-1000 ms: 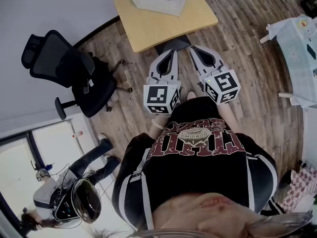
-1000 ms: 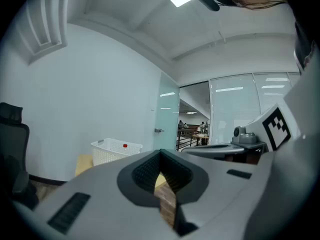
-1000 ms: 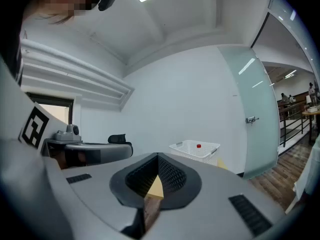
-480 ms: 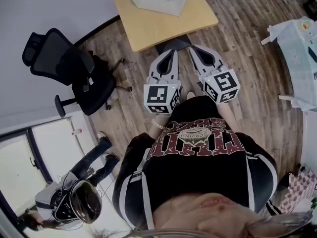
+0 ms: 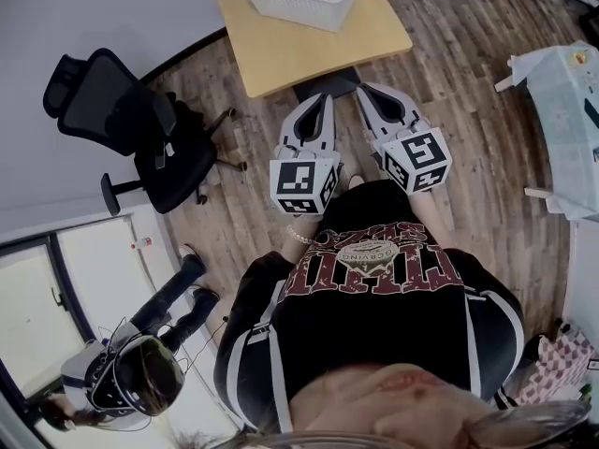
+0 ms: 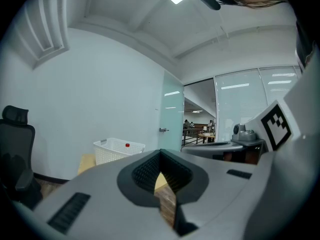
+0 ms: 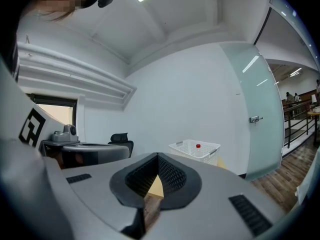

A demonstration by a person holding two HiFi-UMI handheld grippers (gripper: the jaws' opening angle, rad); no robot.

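White basket [image 5: 281,7] sits at the table's [image 5: 318,54] far end, with a red-capped bottle [image 6: 128,145] inside. Left gripper [image 5: 324,103] and right gripper [image 5: 368,94] hover at the table's near edge, jaws pressed together and empty. Closed like this, they would likely shove the basket off the table rather than grasp it.

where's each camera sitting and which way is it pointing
Head view: on the person's head, looking steeply down at the table and office chair; shows their black-shirted torso, left gripper and right gripper.
Left gripper view: on the left gripper, looking along its shut fingers toward the white basket; the right gripper shows at right.
Right gripper view: on the right gripper, facing the same way; the left gripper shows at left.
Shared: all three views show the white basket on the table.
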